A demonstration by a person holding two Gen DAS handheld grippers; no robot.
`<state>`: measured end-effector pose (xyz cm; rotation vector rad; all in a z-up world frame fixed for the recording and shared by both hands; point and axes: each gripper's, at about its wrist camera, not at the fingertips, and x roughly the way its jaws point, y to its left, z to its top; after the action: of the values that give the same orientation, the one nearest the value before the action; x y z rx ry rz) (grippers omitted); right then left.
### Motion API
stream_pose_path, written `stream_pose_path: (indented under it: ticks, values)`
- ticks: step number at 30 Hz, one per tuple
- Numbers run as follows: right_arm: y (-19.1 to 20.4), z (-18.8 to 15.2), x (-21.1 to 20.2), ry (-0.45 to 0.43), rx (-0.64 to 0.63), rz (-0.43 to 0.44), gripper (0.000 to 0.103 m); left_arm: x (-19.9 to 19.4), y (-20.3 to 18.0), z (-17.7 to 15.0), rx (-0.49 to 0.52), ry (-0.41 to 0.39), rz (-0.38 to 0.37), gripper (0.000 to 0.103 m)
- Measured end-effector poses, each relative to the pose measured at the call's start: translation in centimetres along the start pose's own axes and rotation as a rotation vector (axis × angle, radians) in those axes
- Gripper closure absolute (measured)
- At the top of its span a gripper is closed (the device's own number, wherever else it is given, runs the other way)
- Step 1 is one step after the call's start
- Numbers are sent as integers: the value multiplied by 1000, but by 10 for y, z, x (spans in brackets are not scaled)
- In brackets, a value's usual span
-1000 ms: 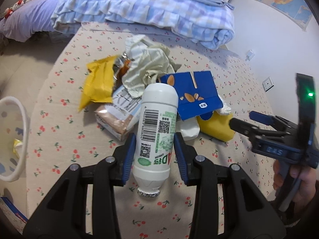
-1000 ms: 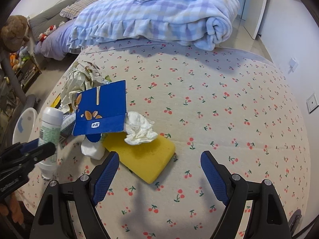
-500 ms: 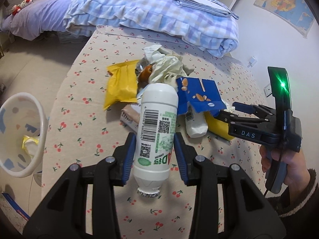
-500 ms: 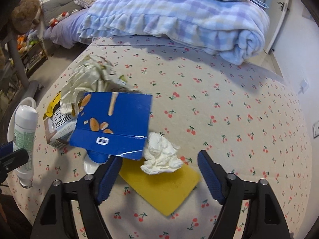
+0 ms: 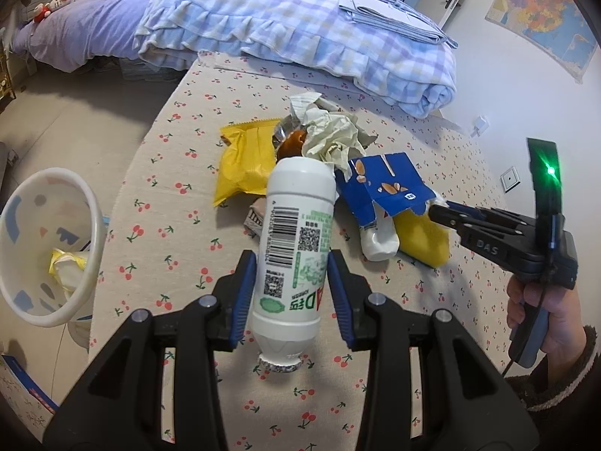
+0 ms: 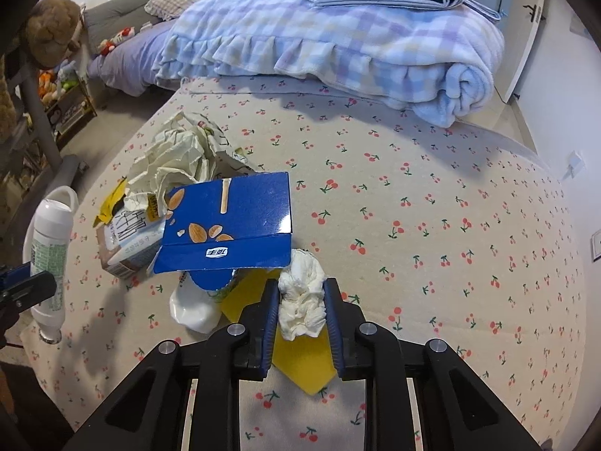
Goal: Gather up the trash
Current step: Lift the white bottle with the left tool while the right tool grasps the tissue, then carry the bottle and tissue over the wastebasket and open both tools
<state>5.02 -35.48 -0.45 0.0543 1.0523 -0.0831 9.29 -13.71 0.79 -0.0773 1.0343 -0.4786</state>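
We are working over a bed (image 6: 432, 188) covered in a cream sheet printed with small red cherries, in a bedroom where a folded blue-and-lilac checked blanket (image 6: 338, 37) is lying across the far end, with a stack of folded grey cloth on top. A map (image 5: 544, 11) is hanging on the white wall, and a white patterned waste bin (image 5: 94, 225) is standing on the floor beside the bed, a bit of yellow-and-white trash already lying inside.

Our left tool (image 5: 291, 293) is pinching one white plastic bottle (image 5: 296, 248) with a green label, holding it cap-down above the sheet.

Our right tool (image 6: 300, 314) is closing its jaws around one crumpled white tissue (image 6: 302, 293), which is sitting between the blue pads on top of one flat yellow packet (image 6: 304, 364).

Nearby, the trash pile is counting out as one torn blue carton (image 6: 233, 221) printed with almonds, one second white bottle (image 6: 191, 308) lying under it, one yellow snack bag (image 5: 246, 161), one crumpled wad of pale paper (image 6: 176, 158), and one small brown-and-white carton (image 6: 124, 240).

A hand (image 5: 544, 308) in a dark fuzzy sleeve is gripping the right tool's handle.
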Motion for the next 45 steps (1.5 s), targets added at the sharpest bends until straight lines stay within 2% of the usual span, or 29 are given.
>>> stream_pose_path:
  ticks: [10,17,30,45]
  values:
    - [-12,-13,-38,-43,80,91,79,-12,8,1,-18,-30,-4,62]
    - [-4,-18,-58,-71,81,131,79,-23,18,0,-36,-54,1,62]
    - [49,-8,-63,-85,25,200,79,-50,70,-5,-126,-101,57,62]
    - [134,12,-45,-65,-79,274,79,-74,157,-9,-282,-162,169,62]
